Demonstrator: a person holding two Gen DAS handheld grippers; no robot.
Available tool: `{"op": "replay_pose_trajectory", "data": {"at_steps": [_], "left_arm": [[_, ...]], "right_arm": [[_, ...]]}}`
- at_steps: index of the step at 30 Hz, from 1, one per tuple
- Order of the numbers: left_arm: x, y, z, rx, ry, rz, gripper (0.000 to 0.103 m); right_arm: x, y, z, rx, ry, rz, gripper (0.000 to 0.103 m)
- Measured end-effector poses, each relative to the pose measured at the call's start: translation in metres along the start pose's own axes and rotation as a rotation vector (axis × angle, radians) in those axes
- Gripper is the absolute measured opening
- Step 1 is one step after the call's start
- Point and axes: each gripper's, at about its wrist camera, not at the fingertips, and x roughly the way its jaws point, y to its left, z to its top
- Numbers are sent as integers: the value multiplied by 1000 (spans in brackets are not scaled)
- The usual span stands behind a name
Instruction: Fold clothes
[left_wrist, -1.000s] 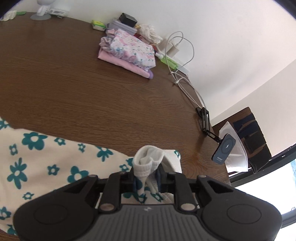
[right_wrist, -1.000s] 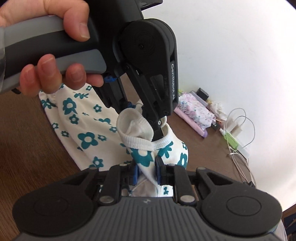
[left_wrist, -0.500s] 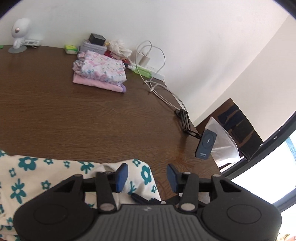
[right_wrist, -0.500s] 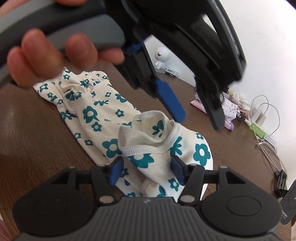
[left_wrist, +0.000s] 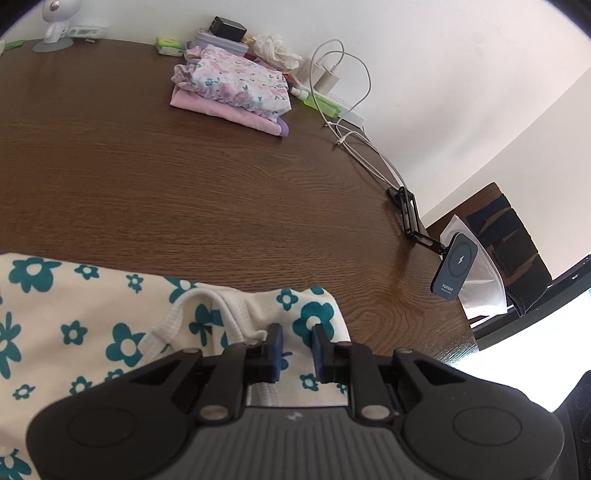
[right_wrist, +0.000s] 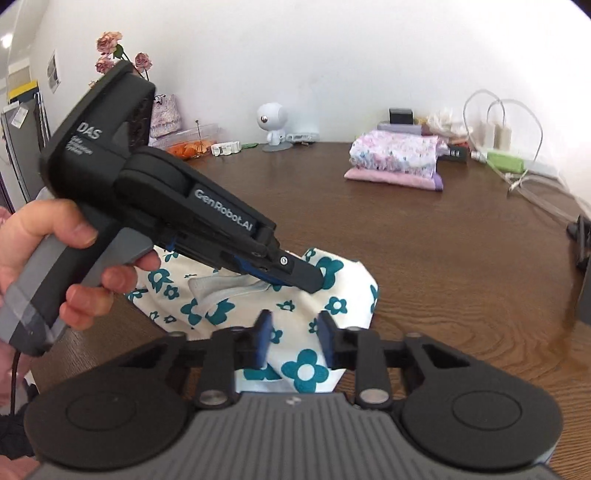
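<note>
Cream garment with teal flowers lying bunched at the near edge of the desk, ribbed white hem turned up on top. Left hand-held gripper low over the garment's right end, jaws closing, narrow gap left, fabric lying between the pads; grip on the cloth not confirmed. Same tool seen in the right wrist view, held by a hand, tips at the ribbed hem. Right hand-held gripper also closing, pads apart, flowered cloth below and between them, no pinch visible. Folded pink and floral pile near the far edge. White charger cables toward the far right corner. Phone mount clamped at the right edge.
</note>
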Motion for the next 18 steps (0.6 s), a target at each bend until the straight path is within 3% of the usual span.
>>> {"op": "replay_pose_trajectory", "data": {"at_steps": [6, 10, 11, 13, 14, 18], "left_arm": [[3, 7, -2, -20, -2, -15, 17], [0, 0, 2, -29, 11, 6, 17], [-3, -4, 4, -27, 4, 12, 24], [-14, -15, 6, 4, -34, 19, 45], [-20, -21, 6, 25, -61, 31, 61], [-34, -36, 5, 74, -115, 51, 64]], "right_arm": [[22, 7, -14, -57, 24, -37, 18], [17, 1, -10, -21, 20, -6, 22], [11, -3, -7, 15, 11, 20, 25], [-5, -13, -3, 73, -33, 53, 57], [-12, -18, -1, 100, -53, 67, 63], [-16, -39, -2, 187, -41, 44, 66]]}}
